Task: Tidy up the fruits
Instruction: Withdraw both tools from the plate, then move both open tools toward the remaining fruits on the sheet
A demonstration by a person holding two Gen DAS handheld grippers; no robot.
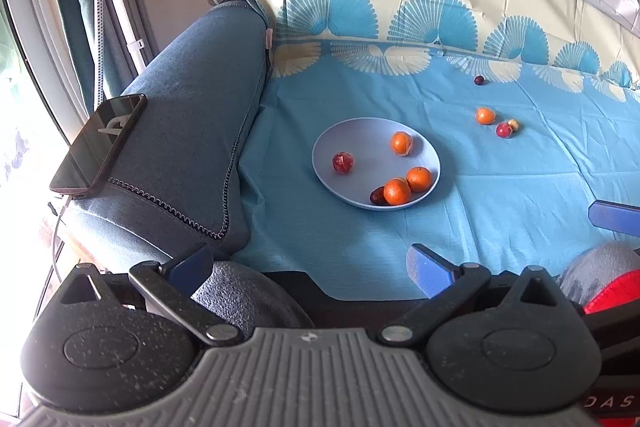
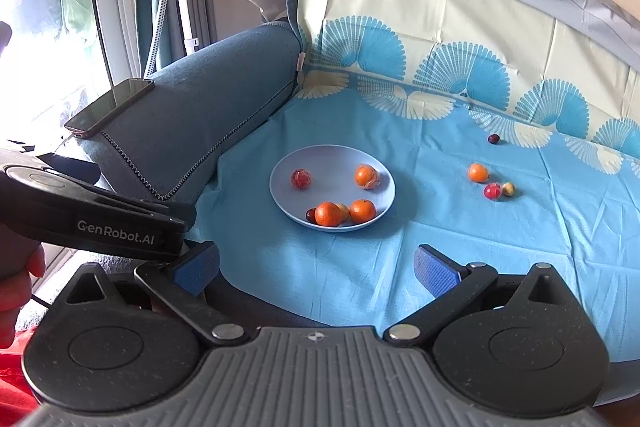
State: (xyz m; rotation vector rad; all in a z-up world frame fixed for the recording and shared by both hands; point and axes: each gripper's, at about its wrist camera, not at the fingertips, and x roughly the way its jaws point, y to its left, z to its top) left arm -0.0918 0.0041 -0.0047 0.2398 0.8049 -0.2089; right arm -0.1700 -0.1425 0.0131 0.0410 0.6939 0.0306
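Fruits are divided at this moment: five pieces lie in the pale plate (image 2: 280, 183), and four are left on the blue cloth (image 2: 400, 267) to its right; the orange (image 2: 478, 172), the red fruit (image 2: 492, 191) and the small yellowish fruit (image 2: 508, 189) lie close together, and the dark plum (image 2: 494, 138) lies apart near the patterned border. Both tools are held low at the near edge; the right gripper (image 2: 316, 269) is spread wide and empty, and the left gripper (image 1: 310, 263) is spread and empty too. The right gripper seems better placed for the loose group; the orange should probably be taken first, from above, so that its neighbours are not pushed; it should be closed on gently, since round fruit rolls easily on soft cloth.
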